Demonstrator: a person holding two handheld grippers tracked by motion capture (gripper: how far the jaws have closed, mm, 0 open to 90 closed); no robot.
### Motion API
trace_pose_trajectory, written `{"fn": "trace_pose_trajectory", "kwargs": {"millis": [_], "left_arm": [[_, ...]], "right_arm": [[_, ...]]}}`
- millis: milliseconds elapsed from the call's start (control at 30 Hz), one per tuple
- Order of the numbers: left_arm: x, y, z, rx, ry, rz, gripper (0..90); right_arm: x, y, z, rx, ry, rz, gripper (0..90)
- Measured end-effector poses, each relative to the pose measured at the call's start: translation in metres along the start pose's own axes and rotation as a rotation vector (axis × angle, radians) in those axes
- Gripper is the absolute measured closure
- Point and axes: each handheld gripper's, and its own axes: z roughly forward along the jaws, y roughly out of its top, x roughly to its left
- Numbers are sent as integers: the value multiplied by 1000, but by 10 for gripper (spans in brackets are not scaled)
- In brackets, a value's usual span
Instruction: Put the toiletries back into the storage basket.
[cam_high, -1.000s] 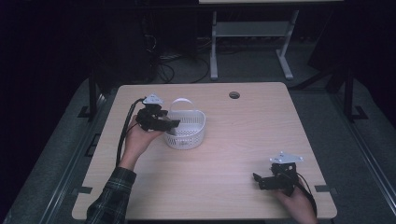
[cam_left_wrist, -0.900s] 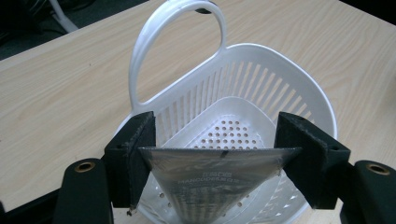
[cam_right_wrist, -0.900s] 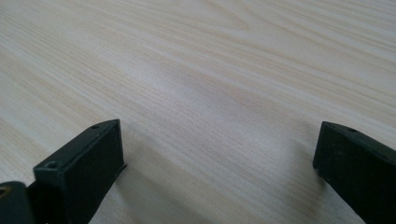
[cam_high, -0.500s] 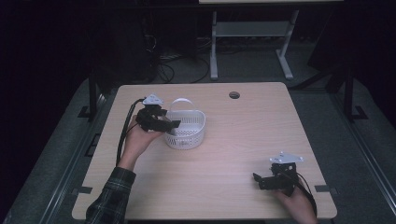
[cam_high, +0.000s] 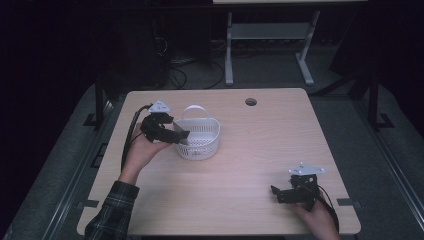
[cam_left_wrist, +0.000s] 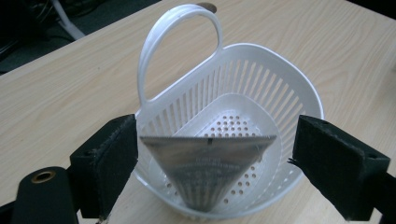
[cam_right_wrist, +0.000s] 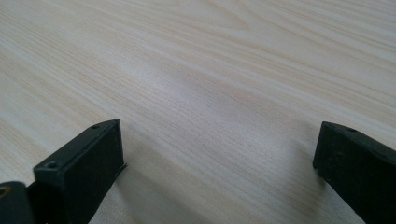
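Note:
A white slotted plastic basket (cam_high: 201, 141) with an upright loop handle (cam_left_wrist: 180, 42) stands on the left half of the wooden table (cam_high: 260, 135). My left gripper (cam_high: 182, 135) is held at the basket's near rim, jaws spread wide. Between them is a grey triangular metal-looking piece (cam_left_wrist: 208, 163), point down over that rim. Its left corner meets the left jaw and a gap separates it from the right jaw. My right gripper (cam_high: 276, 194) rests low over bare table near the front right corner, open with nothing between its jaws (cam_right_wrist: 217, 149).
A round cable hole (cam_high: 251, 102) lies at the table's back edge. Behind the table stand a white desk frame (cam_high: 270, 45) and loose cables on a dark floor. Bare wood stretches between the two grippers.

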Motion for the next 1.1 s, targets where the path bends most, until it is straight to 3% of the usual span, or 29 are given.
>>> {"fn": "trace_pose_trajectory", "kwargs": {"millis": [267, 1100], "left_arm": [[0, -10, -16, -23, 3, -12, 136], [-15, -75, -59, -63, 25, -40, 138]], "right_arm": [[0, 0, 0, 1, 0, 0, 11], [0, 0, 0, 1, 0, 0, 11]]}}
